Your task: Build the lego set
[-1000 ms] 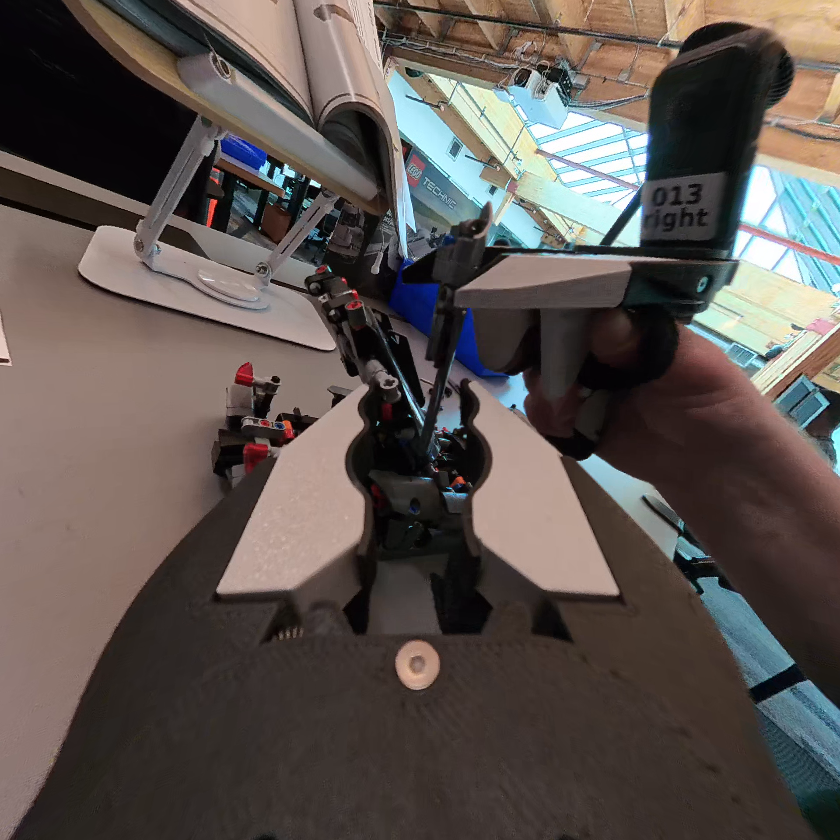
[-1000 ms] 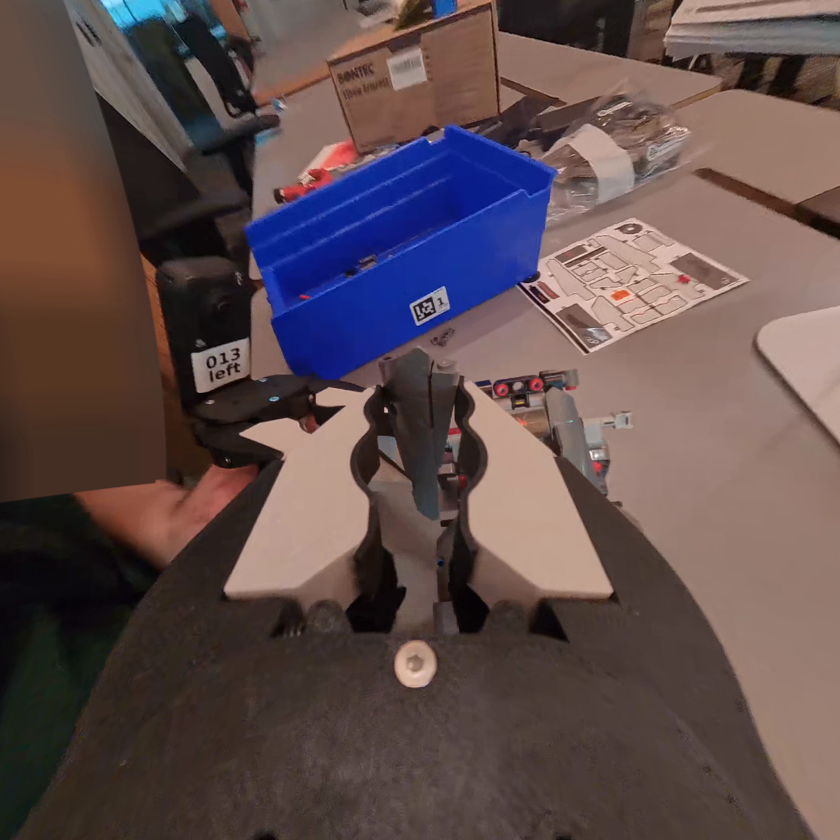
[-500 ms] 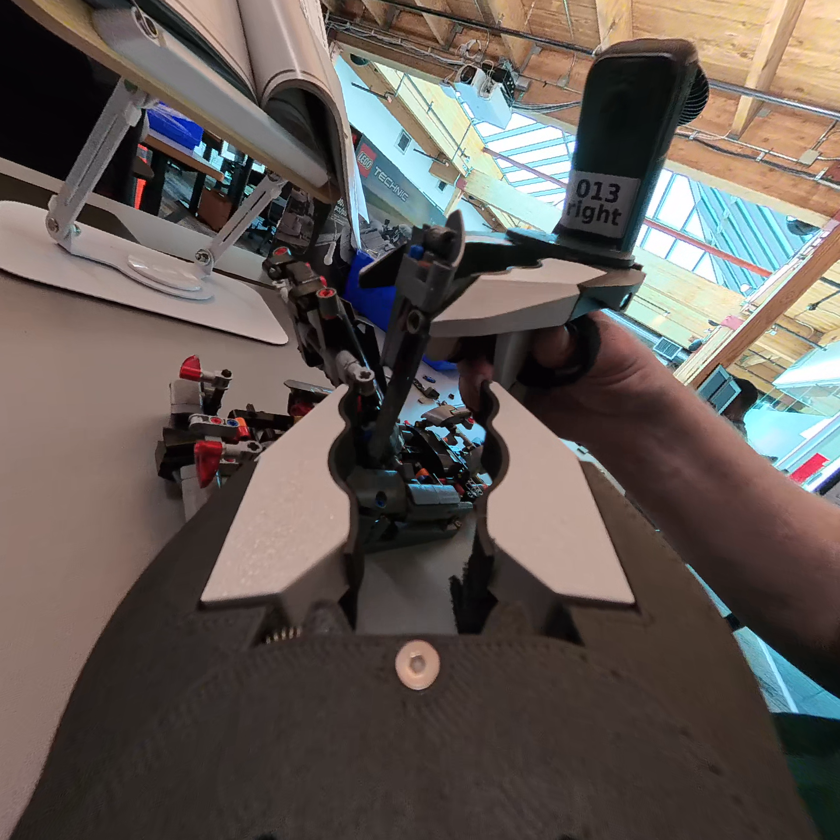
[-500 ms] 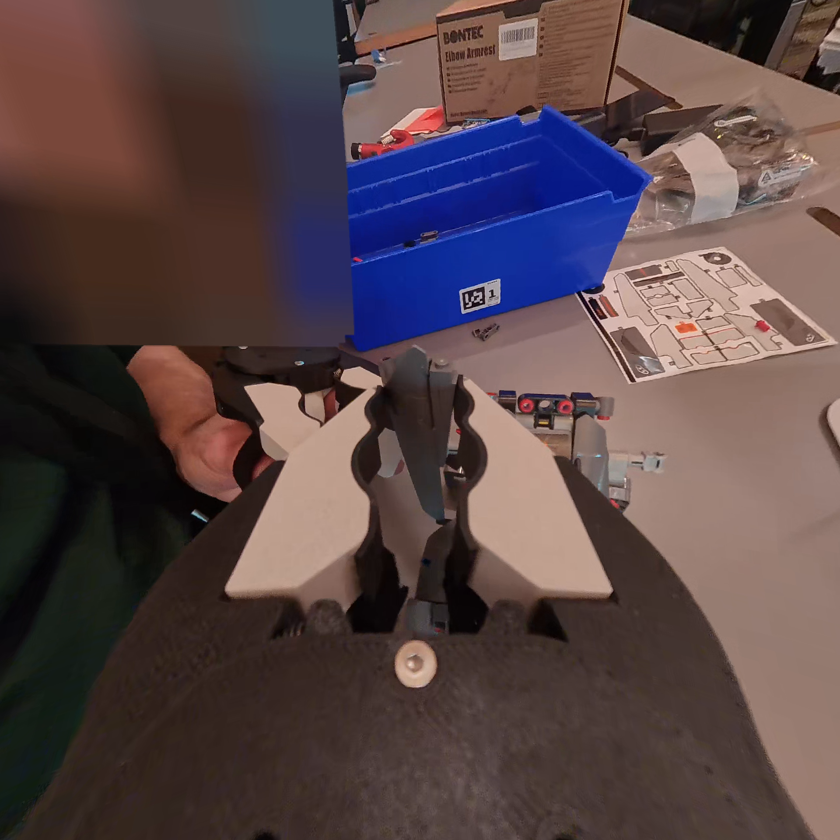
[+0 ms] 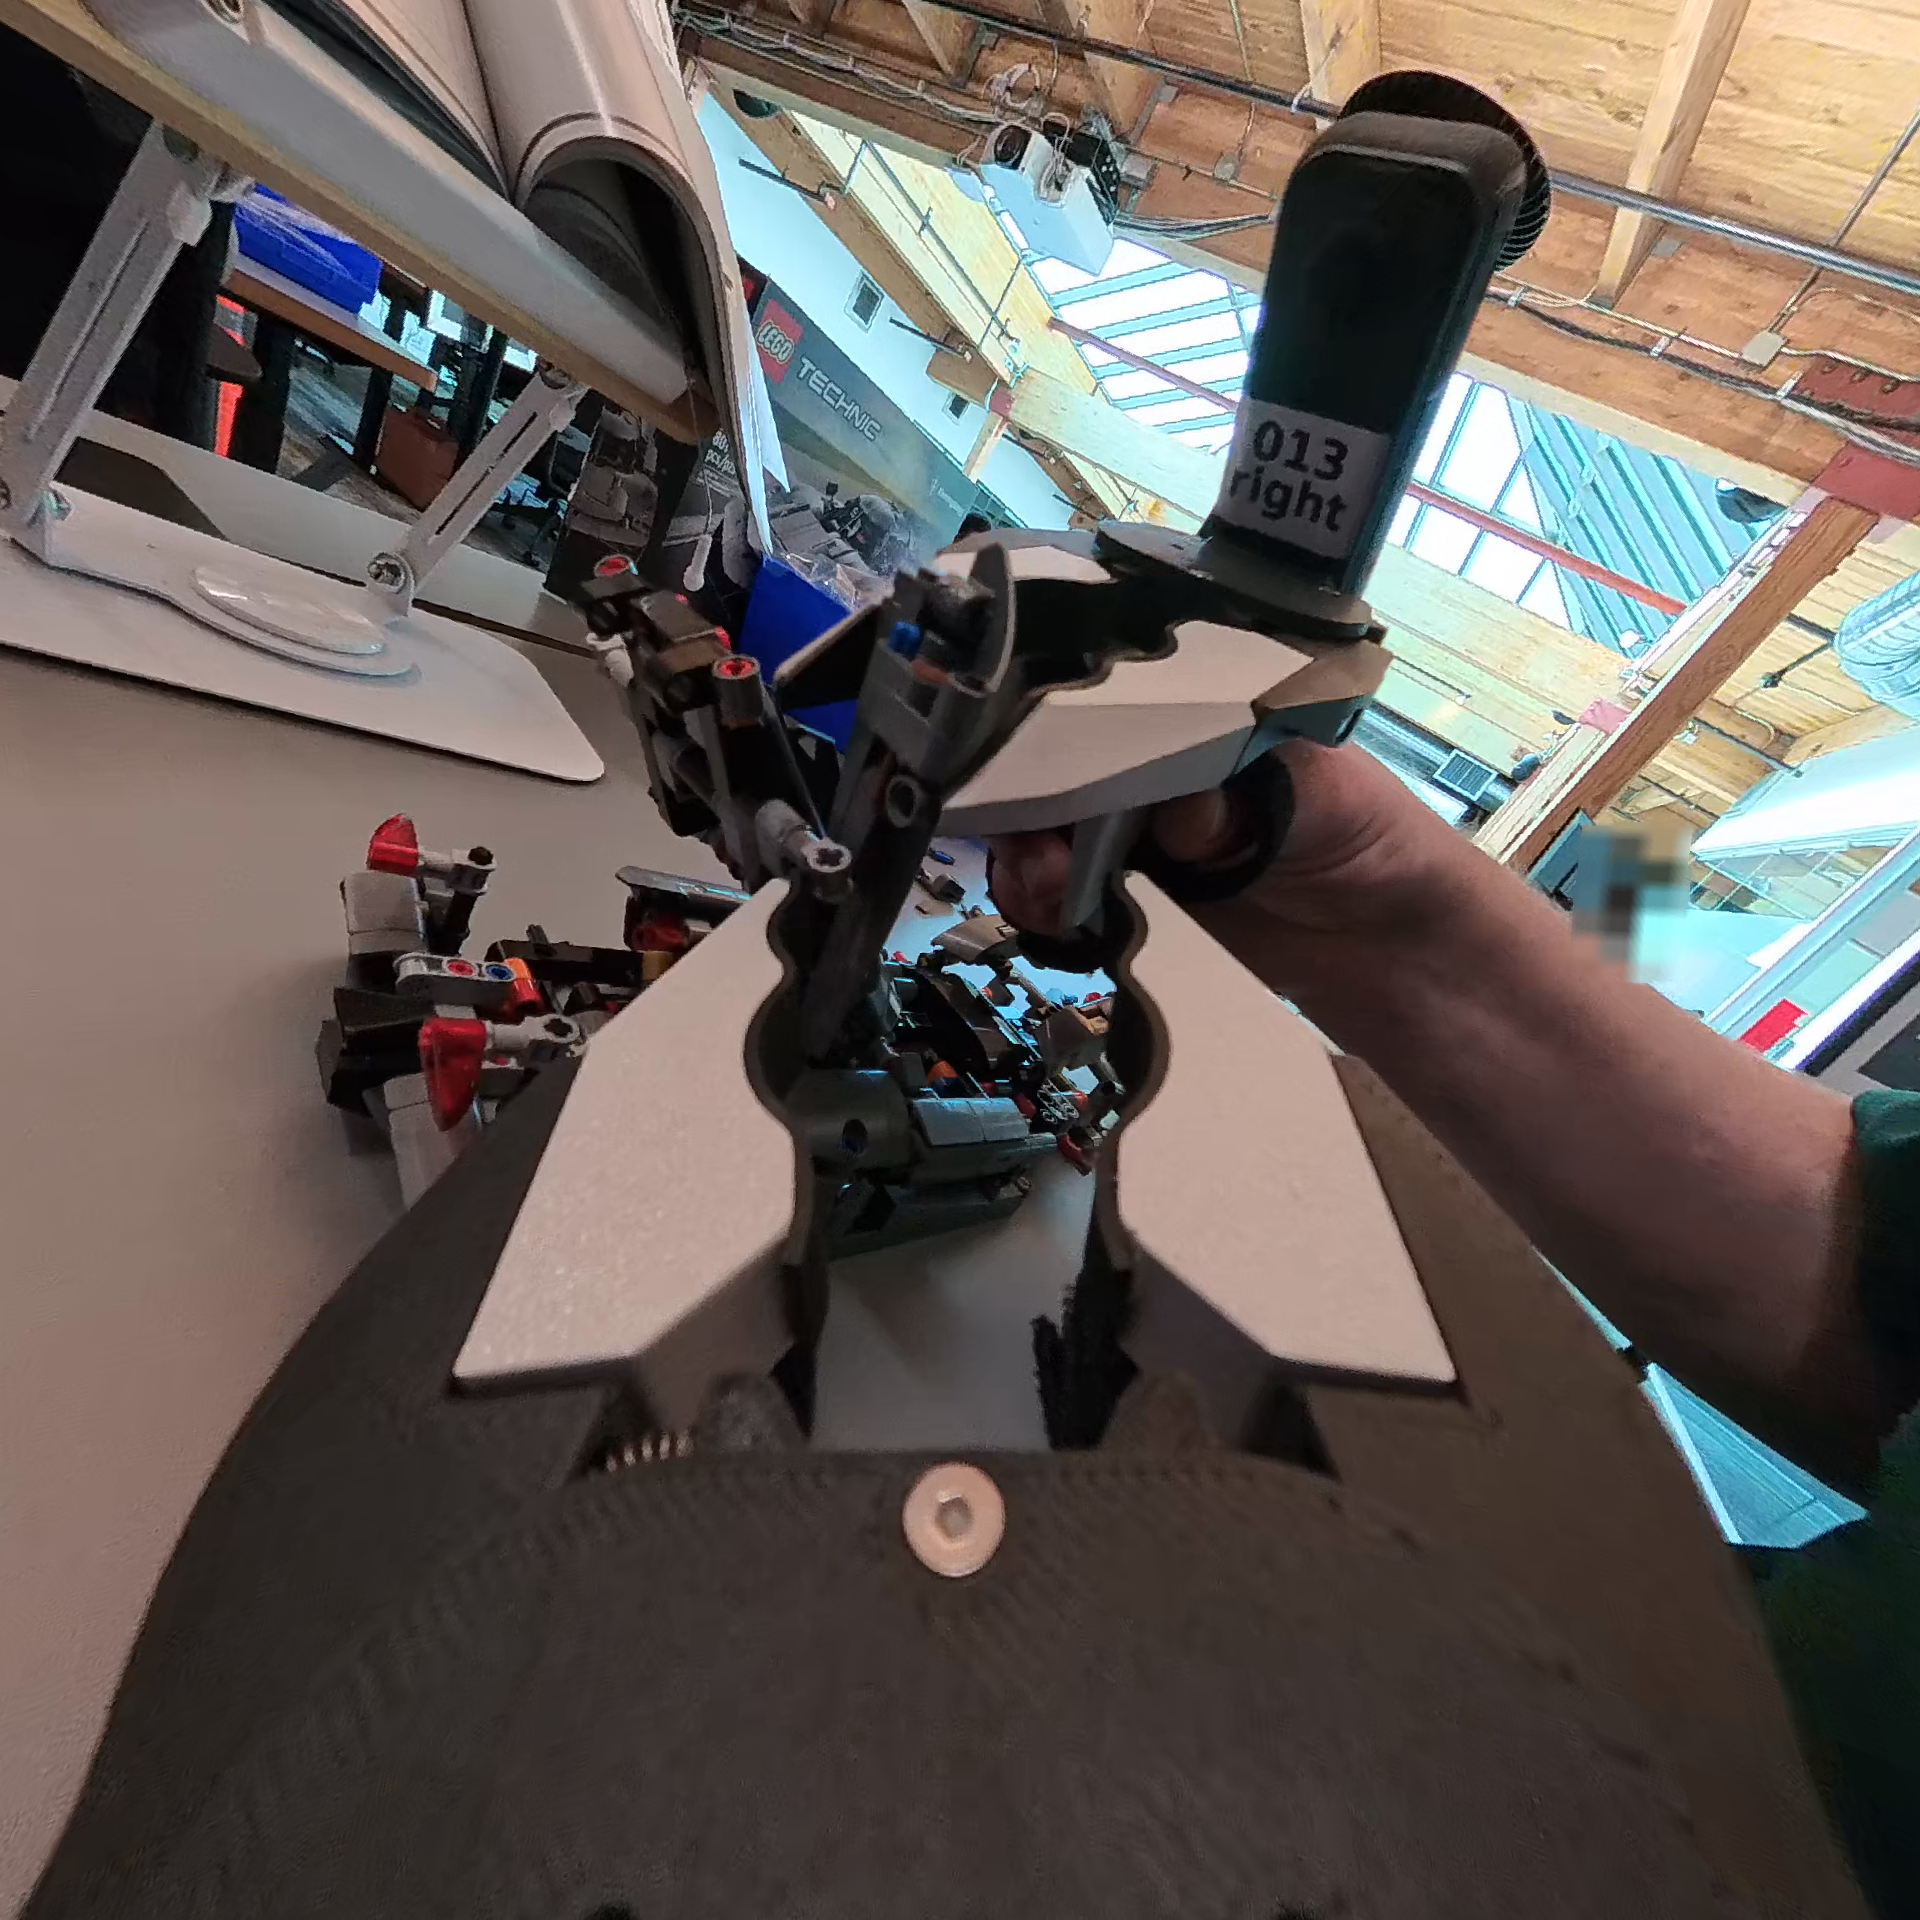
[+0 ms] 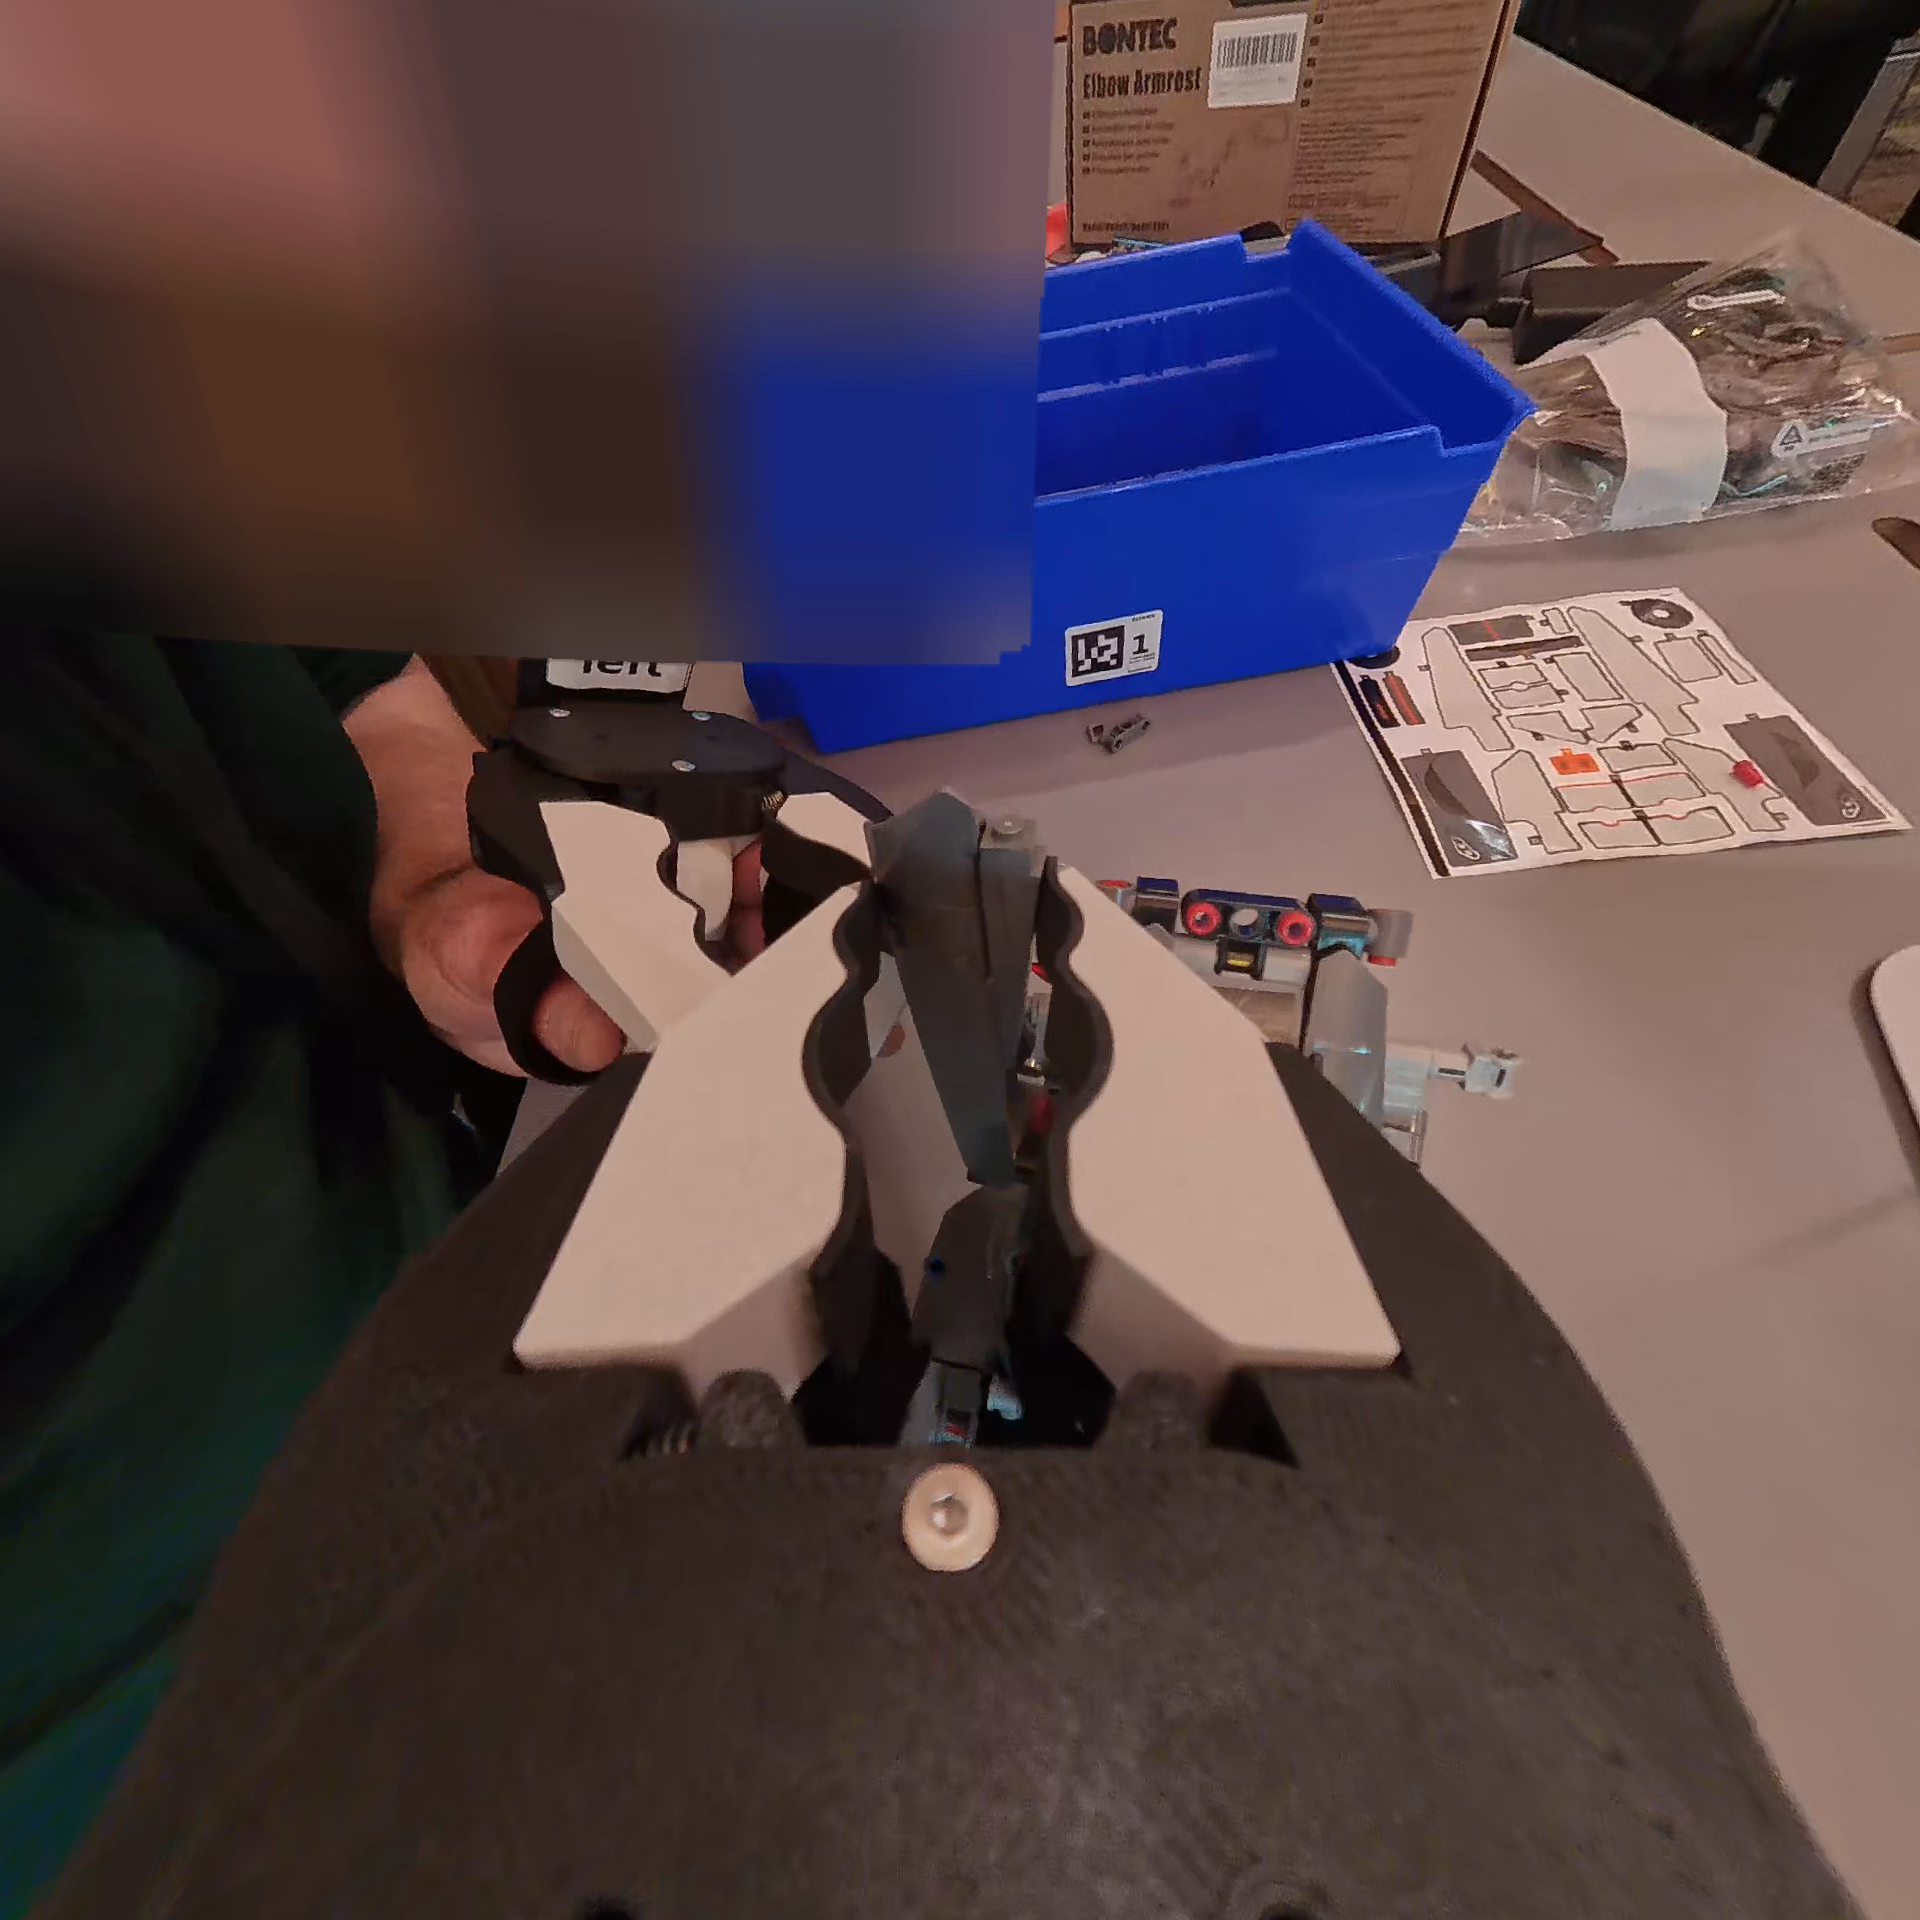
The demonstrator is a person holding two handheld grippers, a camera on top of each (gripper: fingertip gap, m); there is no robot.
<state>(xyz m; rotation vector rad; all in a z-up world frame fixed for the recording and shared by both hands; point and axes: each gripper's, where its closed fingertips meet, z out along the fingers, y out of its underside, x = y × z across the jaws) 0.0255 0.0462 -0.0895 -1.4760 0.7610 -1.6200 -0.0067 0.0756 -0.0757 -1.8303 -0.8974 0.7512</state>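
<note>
Grey table (image 6: 1662, 1039) w/ blue bin (image 6: 1247, 499) at back. Dark lego assembly (image 6: 956, 1018) is held above the table, clamped in right gripper (image 6: 961, 935), its lower end betw. left gripper's (image 5: 945, 997) wide-open fingers, gripping nothing. Other lego sub-builds (image 5: 436, 997) lie on the table nearby, sticker sheet (image 6: 1600, 727) beside bin.

On my left wrist feed, daylight pours through the skylights (image 5: 1174, 322), blowing them out. My right wrist feed is dimmer, warmer. Both bend strongly at the edges, slightly soft.
</note>
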